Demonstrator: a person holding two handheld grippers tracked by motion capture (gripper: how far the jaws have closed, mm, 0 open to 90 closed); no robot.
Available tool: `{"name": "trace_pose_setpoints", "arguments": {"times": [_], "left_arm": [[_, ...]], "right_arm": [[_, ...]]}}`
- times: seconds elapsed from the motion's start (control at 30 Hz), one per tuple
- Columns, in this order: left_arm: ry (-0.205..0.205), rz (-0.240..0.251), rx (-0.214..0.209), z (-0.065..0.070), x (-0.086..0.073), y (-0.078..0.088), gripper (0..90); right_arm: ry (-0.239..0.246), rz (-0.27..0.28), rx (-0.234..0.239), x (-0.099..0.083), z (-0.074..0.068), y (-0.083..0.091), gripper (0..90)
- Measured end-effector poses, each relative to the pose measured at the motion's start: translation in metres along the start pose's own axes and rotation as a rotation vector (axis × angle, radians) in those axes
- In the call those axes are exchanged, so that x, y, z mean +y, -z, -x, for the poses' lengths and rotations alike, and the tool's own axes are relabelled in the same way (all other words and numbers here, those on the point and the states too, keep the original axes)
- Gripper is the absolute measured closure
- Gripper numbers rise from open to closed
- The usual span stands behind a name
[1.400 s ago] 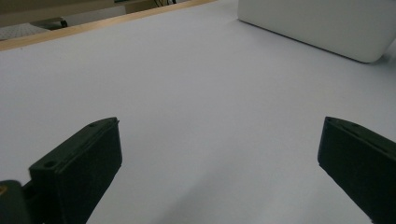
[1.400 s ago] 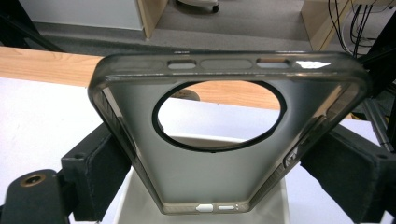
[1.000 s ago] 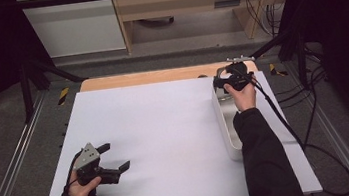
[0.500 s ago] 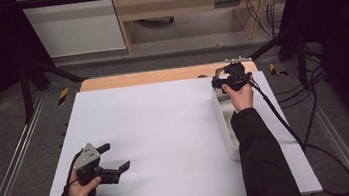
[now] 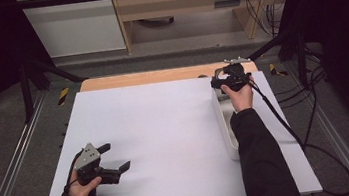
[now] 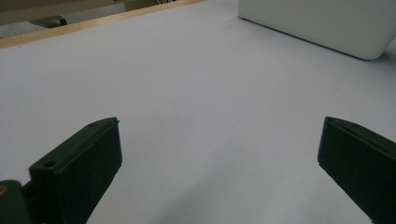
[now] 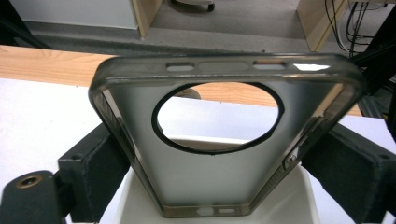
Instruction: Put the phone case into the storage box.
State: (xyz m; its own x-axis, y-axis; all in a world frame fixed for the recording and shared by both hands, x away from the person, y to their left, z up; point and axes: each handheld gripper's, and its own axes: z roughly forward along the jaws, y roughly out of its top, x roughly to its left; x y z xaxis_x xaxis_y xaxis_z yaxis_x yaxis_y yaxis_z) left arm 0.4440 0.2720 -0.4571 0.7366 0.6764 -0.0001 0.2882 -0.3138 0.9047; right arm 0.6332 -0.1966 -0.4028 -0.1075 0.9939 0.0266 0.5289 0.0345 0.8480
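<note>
We see the right tool (image 5: 217, 81) at about two o'clock on the counter (image 5: 166, 129), over the far end of a white tray (image 5: 225, 132). From the high view we cannot make out what it carries; the person's hand and sleeve cover most of the tray's inside. The right gripper view settles it: the tool (image 7: 219, 168) is closed on a smoky translucent phone case (image 7: 210, 182), one black jaw pressed on each long side, the case standing tilted above the tray (image 7: 299, 205). The case's near end is partly cut off at the bottom of that view, and its round camera opening lets us see the counter and the wooden edge strip (image 7: 42, 65) beyond. We can read no brand, label or writing on the case, the tray or either tool.

The left tool (image 5: 114, 158) sits at about seven o'clock, close to the near edge of the counter, its jaws spread wide with nothing between them. In the left gripper view the tool (image 6: 219, 154) frames bare white surface, and the tray's corner (image 6: 327, 28) shows at one o'clock, cut off by the top edge.

Between the two tools the white surface lies open from nine o'clock across the centre. The tray runs along the three o'clock side, just beside the counter's right edge.
</note>
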Motion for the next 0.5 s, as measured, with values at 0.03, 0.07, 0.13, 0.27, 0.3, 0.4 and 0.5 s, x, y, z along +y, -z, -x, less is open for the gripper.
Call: {"name": "trace_pose_setpoints", "arguments": {"times": [0.03,0.07,0.13,0.27,0.3,0.4,0.5], "left_arm": [[0.000,0.001,0.000,0.0000,0.0001,0.0001,0.0],[0.000,0.000,0.000,0.0000,0.0000,0.0001,0.0],[0.000,0.000,-0.001,0.0001,0.0000,0.0000,0.0],[0.000,-0.001,-0.001,0.0002,-0.0001,-0.0002,0.0],[0.000,-0.001,-0.002,0.0002,-0.0001,-0.0002,0.0],[-0.001,-0.001,-0.002,0.0003,-0.0001,-0.0002,0.0],[-0.001,0.000,-0.003,0.0002,0.0000,-0.0001,0.0]], "right_arm": [[-0.002,-0.005,0.008,0.0005,-0.0002,0.0001,7.0],[-0.001,-0.010,0.015,0.0008,0.0000,0.0000,5.3],[0.012,-0.017,0.023,0.0007,0.0007,-0.0006,3.5],[0.021,-0.006,0.045,0.0013,0.0015,0.0000,1.1],[0.022,0.001,0.047,0.0016,0.0018,0.0006,1.1],[0.018,0.010,0.050,0.0030,0.0023,0.0031,0.6],[0.023,0.022,0.050,0.0043,0.0035,0.0062,0.5]]}}
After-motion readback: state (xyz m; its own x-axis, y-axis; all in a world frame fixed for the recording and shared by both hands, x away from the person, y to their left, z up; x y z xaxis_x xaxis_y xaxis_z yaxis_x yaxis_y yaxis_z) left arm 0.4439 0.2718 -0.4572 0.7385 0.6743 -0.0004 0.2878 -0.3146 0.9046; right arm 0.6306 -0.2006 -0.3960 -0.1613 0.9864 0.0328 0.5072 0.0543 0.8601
